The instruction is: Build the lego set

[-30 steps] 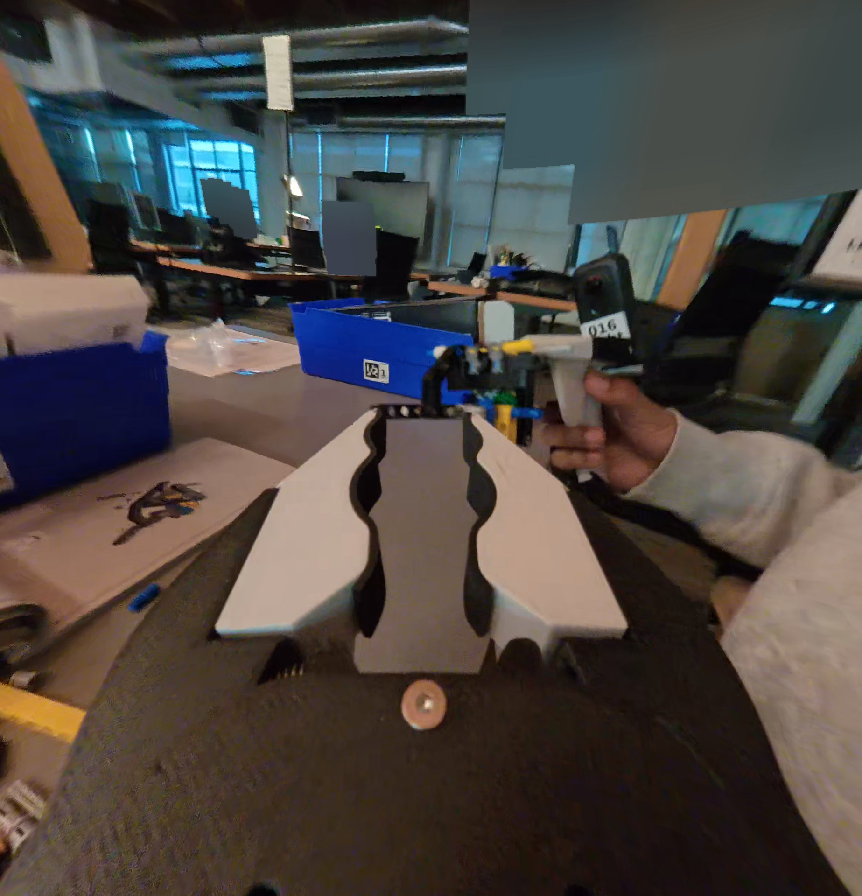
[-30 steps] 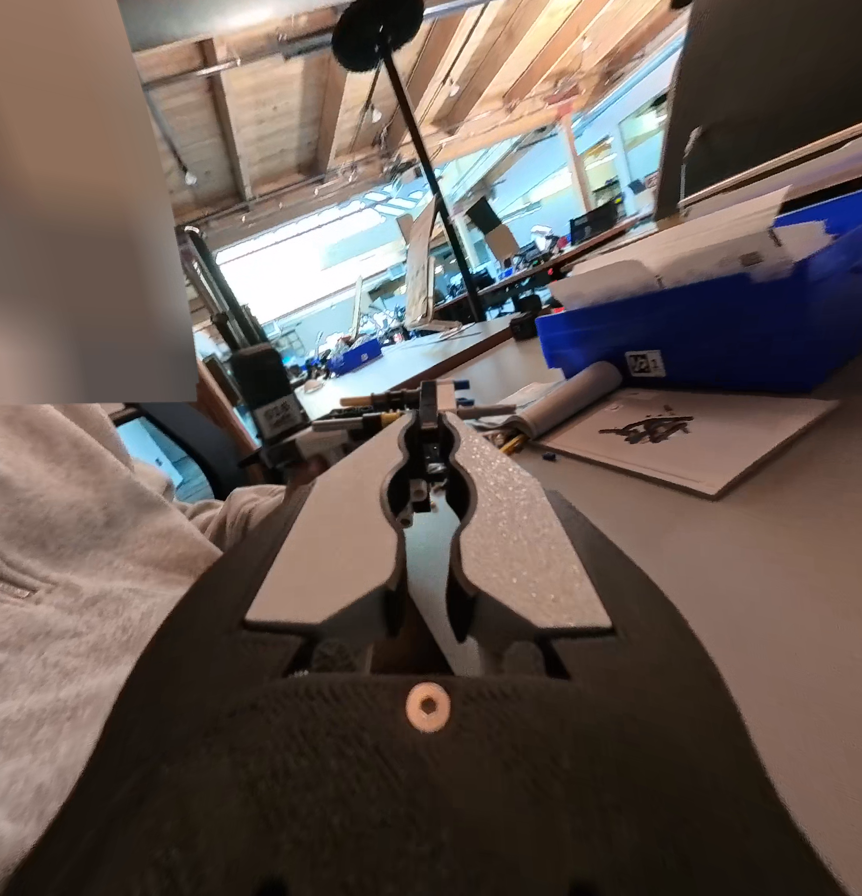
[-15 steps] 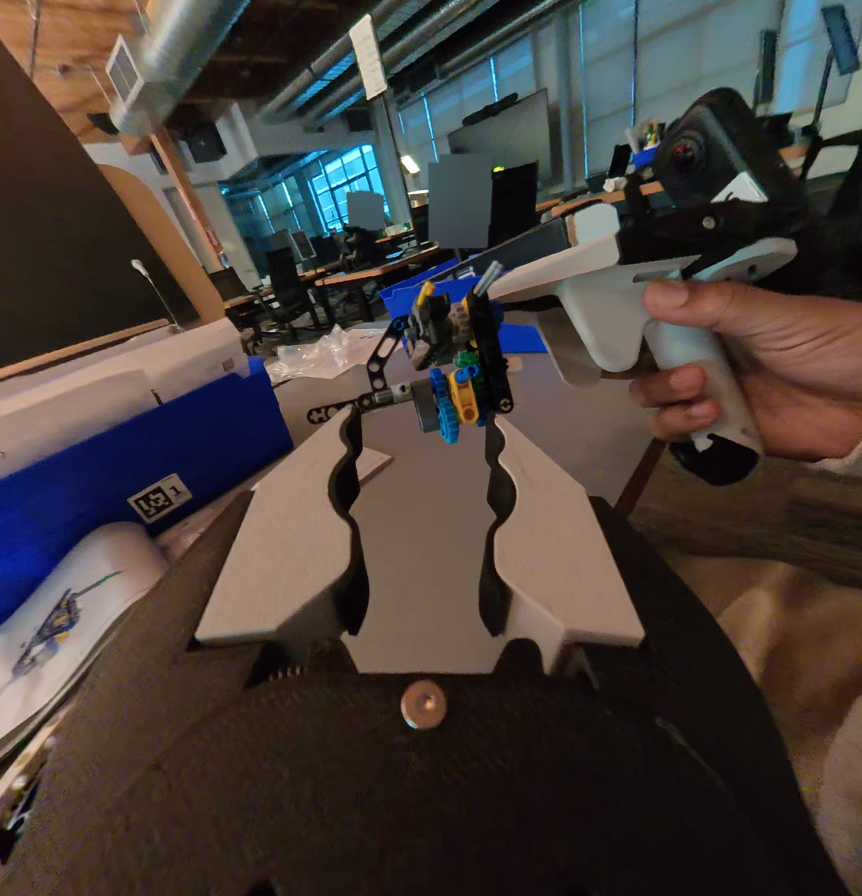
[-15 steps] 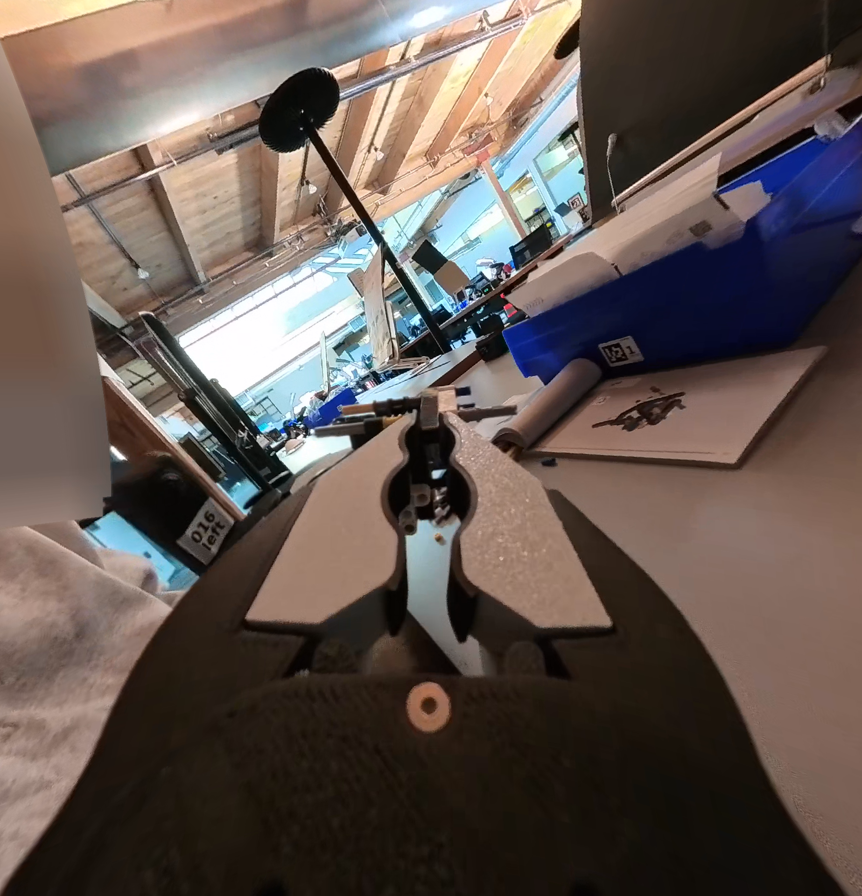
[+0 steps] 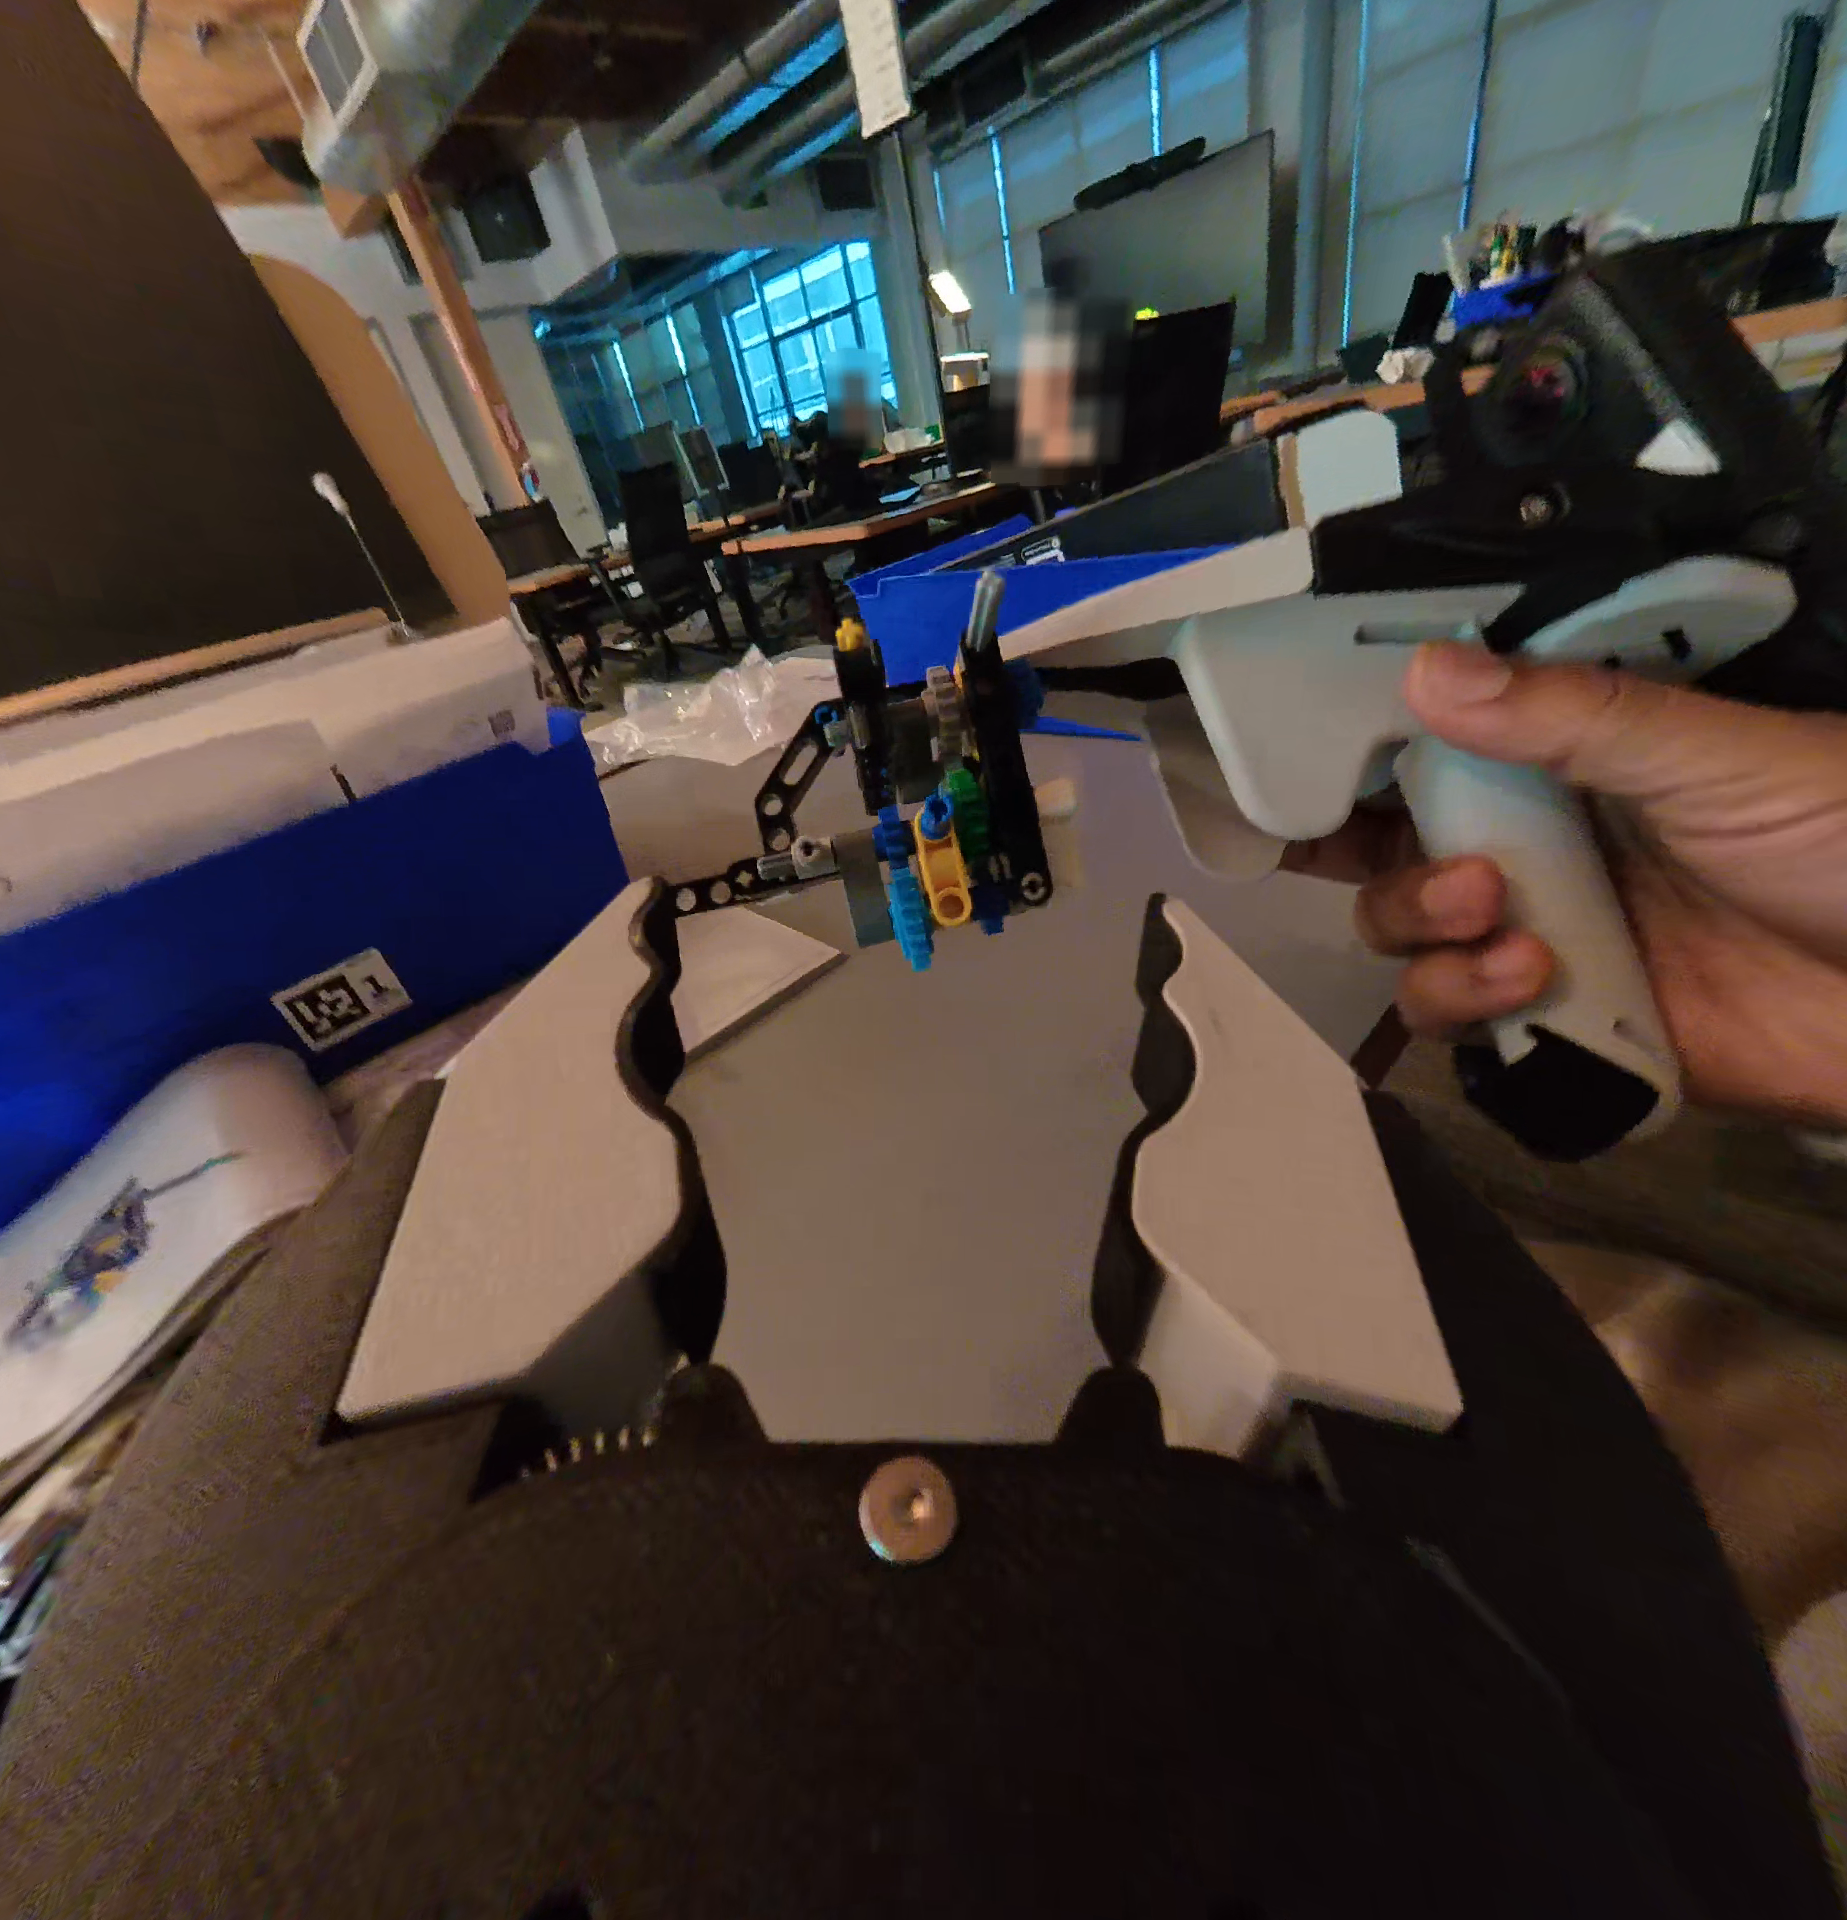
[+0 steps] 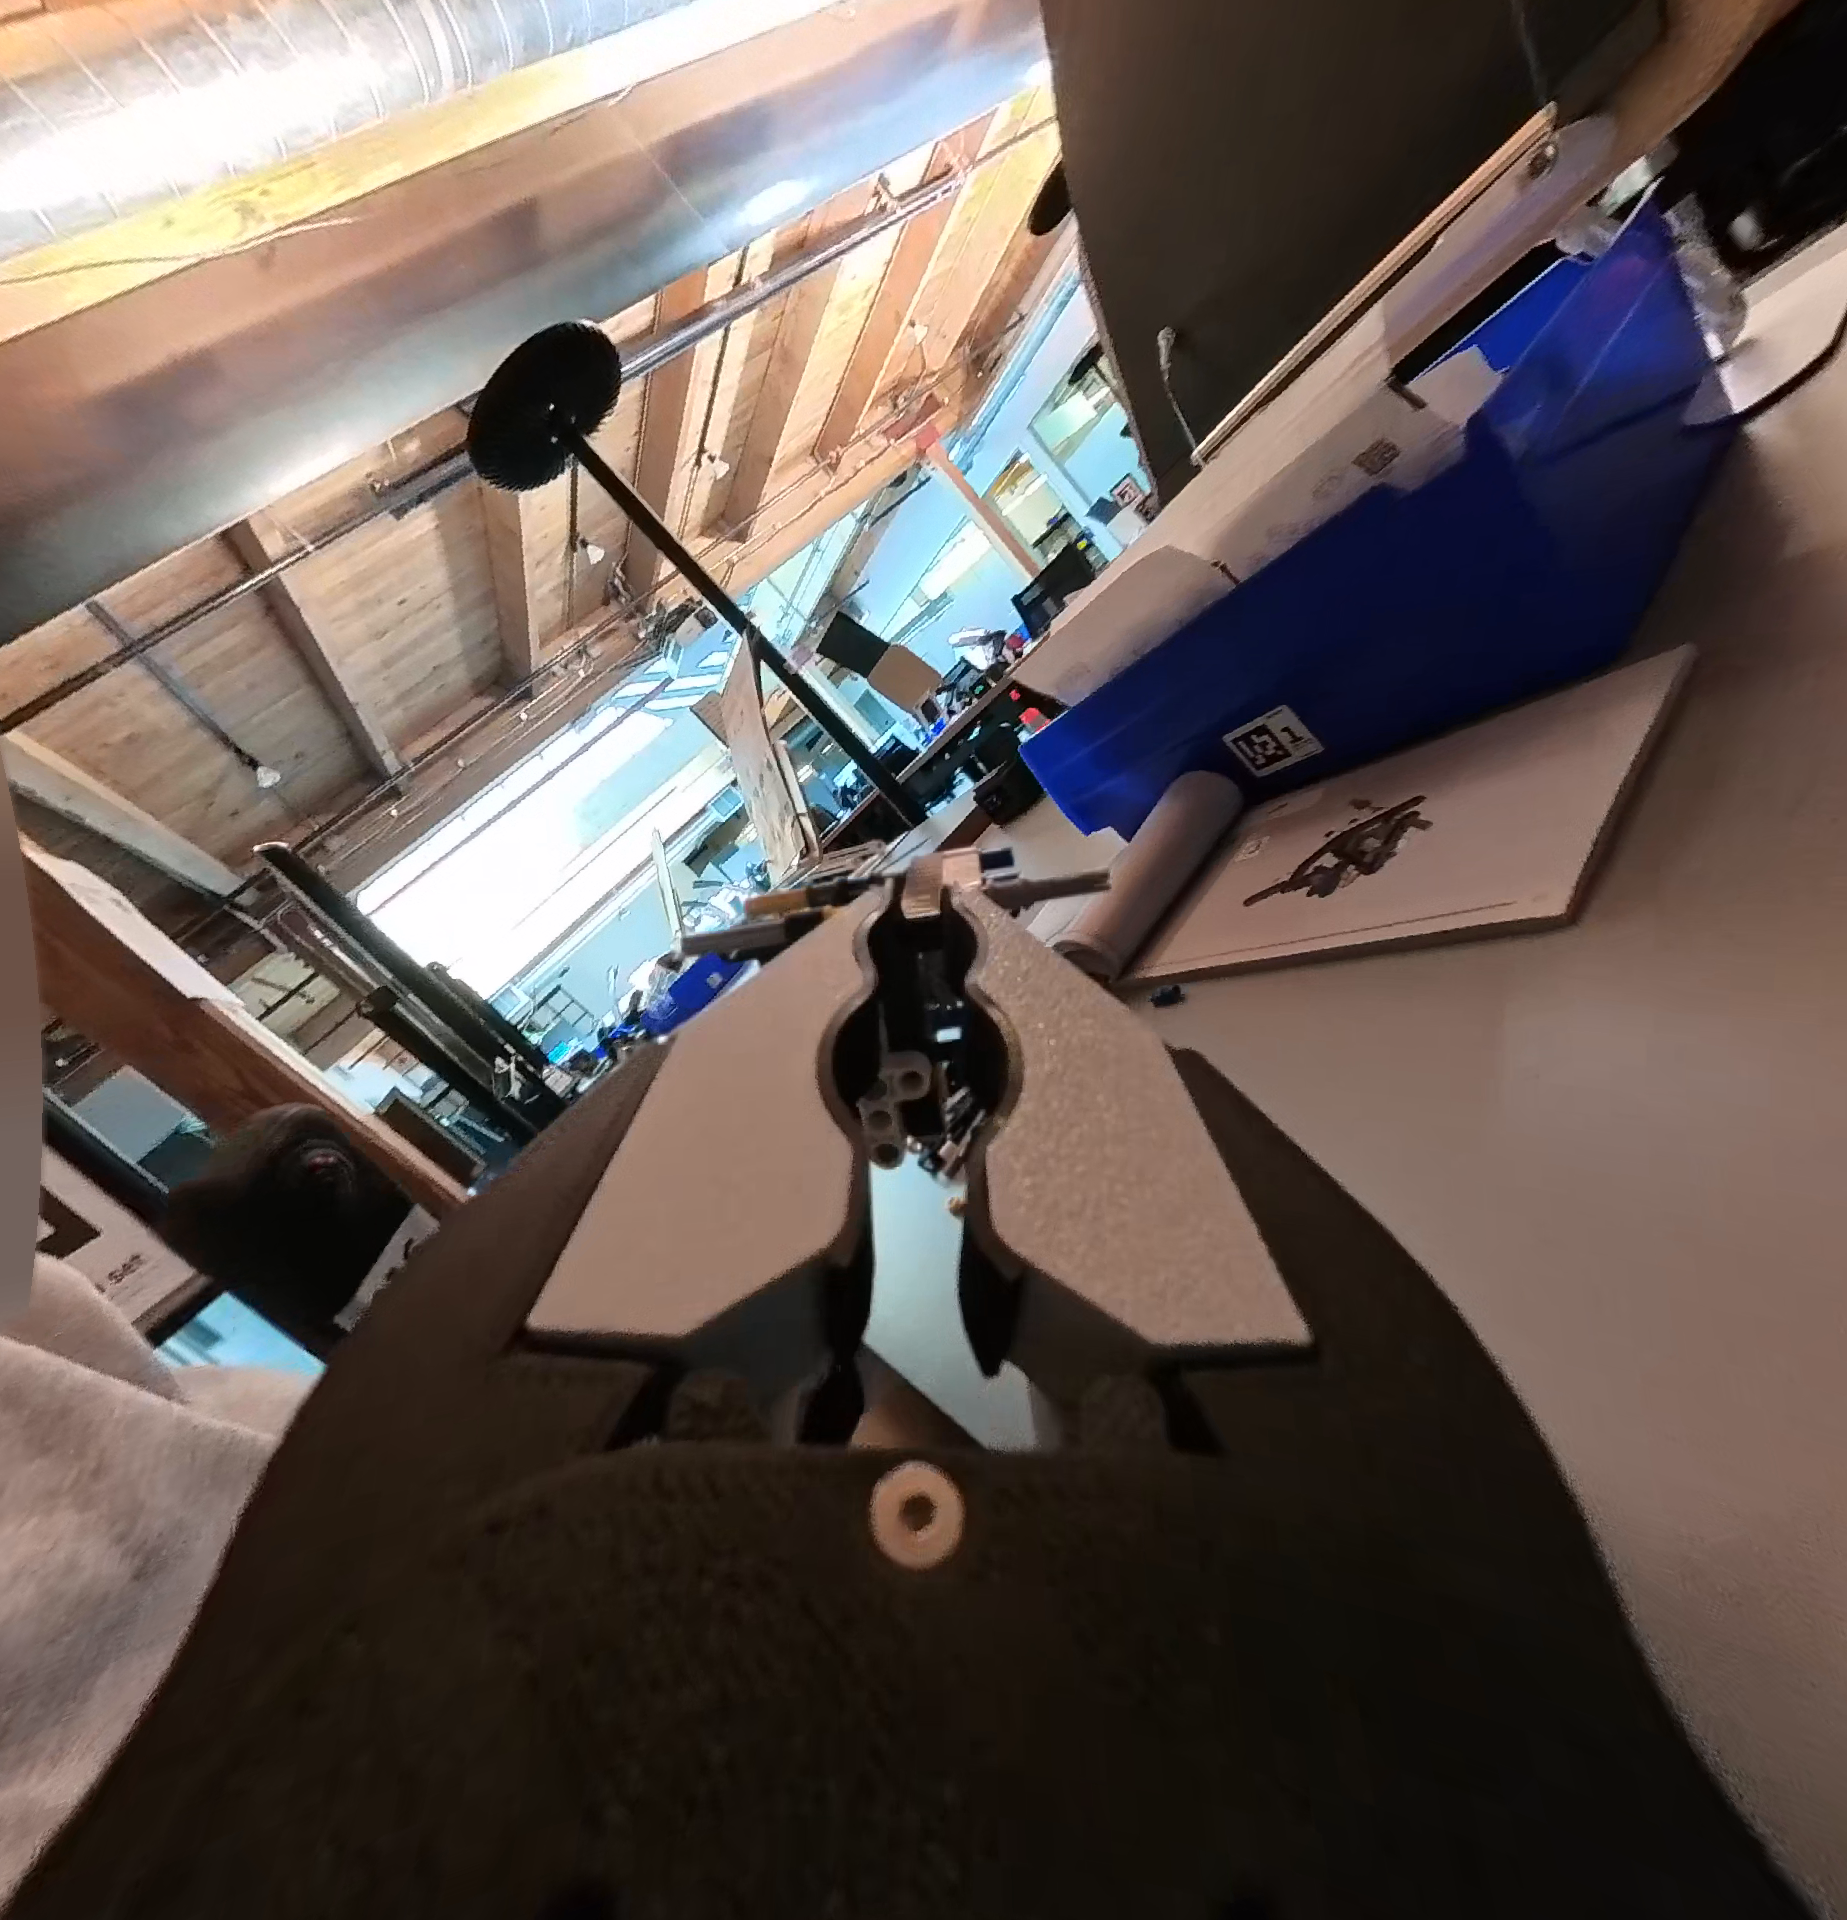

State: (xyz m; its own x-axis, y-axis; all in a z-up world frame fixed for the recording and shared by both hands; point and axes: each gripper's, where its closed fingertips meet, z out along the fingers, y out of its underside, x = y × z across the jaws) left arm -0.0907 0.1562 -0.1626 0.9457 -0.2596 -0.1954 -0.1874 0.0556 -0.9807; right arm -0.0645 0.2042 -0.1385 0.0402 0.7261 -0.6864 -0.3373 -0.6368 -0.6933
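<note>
Lego assembly (image 5: 924,810) of black beams and coloured gears, clamped by right tongs (image 6: 924,914); left tongs (image 5: 903,914) wide.

Left tool (image 5: 903,914): pale grey wavy-edged fingers, black textured body, silver centre screw; light fleece sleeve (image 6: 77,1455).

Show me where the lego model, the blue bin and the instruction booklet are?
lego model (image 5: 934,790), left wrist view, on its black frame.
blue bin (image 6: 1418,613), right wrist view, on its side wall.
instruction booklet (image 6: 1438,862), right wrist view, on the open page.

Black lego assembly (image 5: 934,821) – yellow, blue, green bits, blue bin (image 5: 275,914)
</note>
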